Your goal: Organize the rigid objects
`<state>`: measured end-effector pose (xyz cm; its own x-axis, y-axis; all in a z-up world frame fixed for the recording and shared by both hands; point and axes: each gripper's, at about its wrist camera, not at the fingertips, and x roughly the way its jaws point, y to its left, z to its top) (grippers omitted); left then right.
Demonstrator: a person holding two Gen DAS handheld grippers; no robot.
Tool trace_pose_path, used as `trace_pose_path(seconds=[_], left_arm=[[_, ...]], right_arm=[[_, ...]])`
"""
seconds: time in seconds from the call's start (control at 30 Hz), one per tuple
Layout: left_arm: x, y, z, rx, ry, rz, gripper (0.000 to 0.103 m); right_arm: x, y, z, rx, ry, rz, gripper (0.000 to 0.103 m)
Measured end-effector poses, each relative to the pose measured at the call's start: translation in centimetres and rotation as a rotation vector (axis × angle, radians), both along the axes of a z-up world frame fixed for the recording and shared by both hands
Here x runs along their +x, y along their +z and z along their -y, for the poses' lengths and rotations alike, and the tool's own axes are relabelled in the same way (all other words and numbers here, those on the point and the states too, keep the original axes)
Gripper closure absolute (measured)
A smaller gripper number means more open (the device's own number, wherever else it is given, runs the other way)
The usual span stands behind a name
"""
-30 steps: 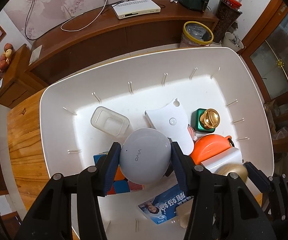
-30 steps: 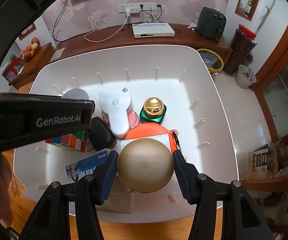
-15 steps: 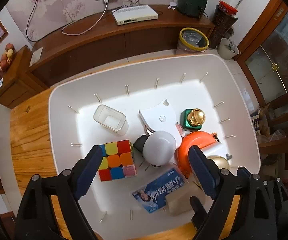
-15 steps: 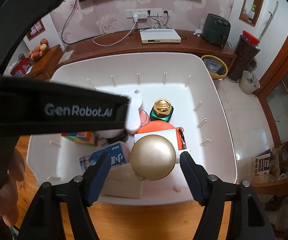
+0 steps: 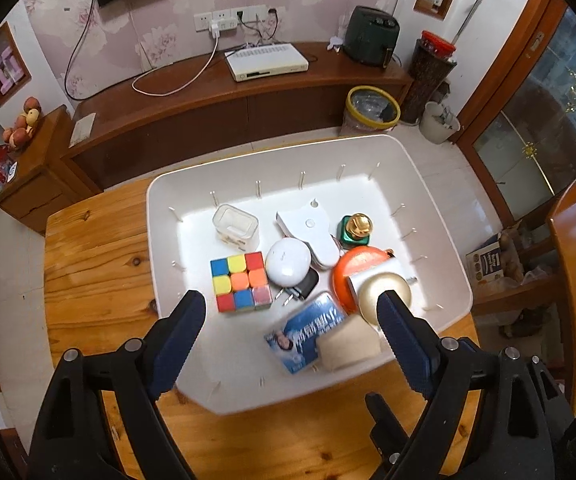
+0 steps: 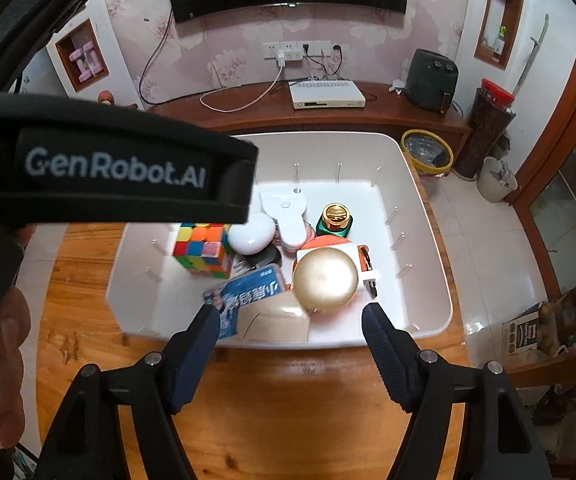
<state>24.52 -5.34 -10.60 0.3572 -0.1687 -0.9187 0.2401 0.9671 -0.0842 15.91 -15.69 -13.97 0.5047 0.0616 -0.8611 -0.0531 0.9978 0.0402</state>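
Release done: your left claw (image 5: 288, 312) and right claw (image 6: 290, 320), both now empty and spread wide, have let go. The white rounded plastic case (image 5: 288, 262) and gold domed metal lid (image 6: 325, 280) now rest in the white plastic bin (image 5: 428, 184), so two items are stowed.

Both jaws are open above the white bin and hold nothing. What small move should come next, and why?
Probably draw both grippers back from the white bin toward the table edge. The left gripper and the right gripper are empty, while the white round case and the gold dome already lie inside among the other things. No loose item shows on the wooden table, so nothing here seems left to grasp.
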Motion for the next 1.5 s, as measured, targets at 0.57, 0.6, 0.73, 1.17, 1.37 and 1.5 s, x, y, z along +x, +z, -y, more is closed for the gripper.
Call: trace_pose_path(seconds=[0.57, 0.6, 0.73, 1.17, 1.37, 1.5], left_arm=[[-7.3, 6.2, -2.3, -0.073, -0.051, 0.112, 0.014], [-7.7, 6.4, -2.4, -0.074, -0.051, 0.118, 0.014], [-9.4, 7.3, -3.1, -0.070, -0.043, 0.127, 0.014], [-17.3, 11.0, -6.1, -0.008, 0.135, 0.219, 0.014], [-20.4, 11.5, -6.4, 0.020, 0.210, 0.236, 0.014], [-21.7, 11.4, -6.1, 0.036, 0.229, 0.241, 0.014]], right_arm=[[-7.6, 5.8, 0.0, 0.038, -0.044, 0.053, 0.029], [-8.0, 6.0, 0.0, 0.039, -0.044, 0.056, 0.029], [-9.6, 7.3, 0.2, 0.046, -0.051, 0.073, 0.029], [-14.2, 11.9, -0.1, 0.074, 0.029, 0.127, 0.029], [-16.3, 14.0, -1.1, -0.007, 0.091, 0.160, 0.029], [-17.7, 14.7, -1.2, -0.029, 0.106, 0.192, 0.024]])
